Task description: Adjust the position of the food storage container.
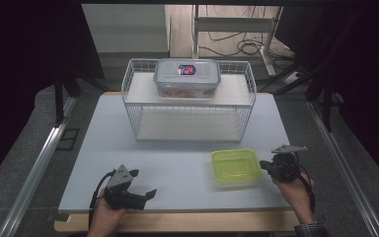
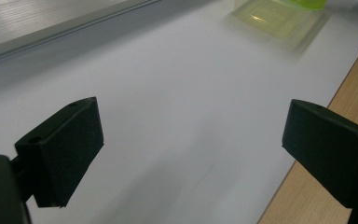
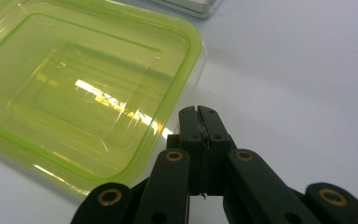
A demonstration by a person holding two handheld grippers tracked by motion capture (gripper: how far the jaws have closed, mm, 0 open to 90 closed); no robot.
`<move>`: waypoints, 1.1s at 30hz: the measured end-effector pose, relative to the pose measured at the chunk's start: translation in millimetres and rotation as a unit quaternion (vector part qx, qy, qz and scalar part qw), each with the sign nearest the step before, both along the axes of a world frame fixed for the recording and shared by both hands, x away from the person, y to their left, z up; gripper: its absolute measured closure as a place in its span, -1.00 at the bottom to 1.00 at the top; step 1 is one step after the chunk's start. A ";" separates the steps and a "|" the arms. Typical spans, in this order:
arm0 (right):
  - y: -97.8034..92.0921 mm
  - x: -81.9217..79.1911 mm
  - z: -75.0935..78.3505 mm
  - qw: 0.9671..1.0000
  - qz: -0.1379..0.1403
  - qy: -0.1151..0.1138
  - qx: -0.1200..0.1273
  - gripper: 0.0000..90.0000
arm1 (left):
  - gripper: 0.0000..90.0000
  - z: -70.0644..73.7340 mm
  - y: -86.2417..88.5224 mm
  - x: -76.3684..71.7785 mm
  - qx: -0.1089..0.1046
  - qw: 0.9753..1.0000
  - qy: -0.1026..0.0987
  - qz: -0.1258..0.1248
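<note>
Plastic of a thin, clear kind forms the box (image 1: 236, 168), which is capped by a yellow-green lid and sits on the near right part of the white tabletop (image 1: 177, 148), in front of the wire rack (image 1: 190, 101). Nothing can be seen inside it through the lid in the right gripper view, so it is judged to be light and likely to slide on the smooth surface if pushed from one side. The walls are probably springy, not rigid, and the glossy lid looks slippery. The stiffer lid rim, at a corner or along a short edge, is judged the best place for a grasp, with both jaws closing over rim and wall together.

The right tool (image 1: 266, 165) is held just beside the box's right edge, its jaws clenched together on nothing. The left tool (image 1: 143, 183) is held well apart from the box near the front edge, released, with its jaws spread wide. A second, clear box with a blue-rimmed lid (image 1: 187, 77) rests on the rack's upper shelf.
</note>
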State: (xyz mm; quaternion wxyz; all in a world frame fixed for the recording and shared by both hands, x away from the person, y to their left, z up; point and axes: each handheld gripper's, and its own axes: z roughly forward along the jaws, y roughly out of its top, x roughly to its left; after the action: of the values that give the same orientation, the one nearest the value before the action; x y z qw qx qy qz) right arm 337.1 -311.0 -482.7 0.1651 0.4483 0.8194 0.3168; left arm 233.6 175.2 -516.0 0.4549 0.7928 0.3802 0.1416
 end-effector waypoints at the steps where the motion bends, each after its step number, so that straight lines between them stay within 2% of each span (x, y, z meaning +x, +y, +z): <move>1: 2.0 -0.2 0.0 1.000 0.003 0.000 0.001 0.98 | -0.88 -0.1 -0.2 0.0 0.000 1.000 0.000 0.000; 9: 23.0 -3.9 -0.8 1.000 0.030 0.001 0.004 0.98 | -0.88 -2.1 -1.5 1.0 0.005 1.000 0.006 -0.002; 16: 42.1 -6.0 -2.2 0.999 0.053 -0.005 0.007 0.98 | -0.89 -6.3 -2.3 3.4 0.013 1.000 0.022 -0.006; 22: 58.8 -7.4 -3.8 0.998 0.067 -0.009 0.007 0.98 | -0.90 -10.0 -4.2 5.0 0.030 0.999 0.033 -0.010; 25: 66.2 -8.5 -4.9 0.997 0.074 -0.010 0.010 0.98 | -0.90 -10.9 -5.0 5.2 0.039 0.999 0.035 -0.012; 33: 82.3 -12.3 -6.7 0.995 0.095 -0.007 0.015 0.98 | -0.90 -11.4 -6.2 5.0 0.044 0.998 0.034 -0.015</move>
State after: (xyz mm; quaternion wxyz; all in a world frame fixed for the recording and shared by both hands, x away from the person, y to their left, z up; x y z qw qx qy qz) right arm 324.9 -228.6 -489.4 0.1335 0.3682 0.8524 0.3465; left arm 238.7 169.0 -527.4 0.4083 0.8222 0.3765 0.1246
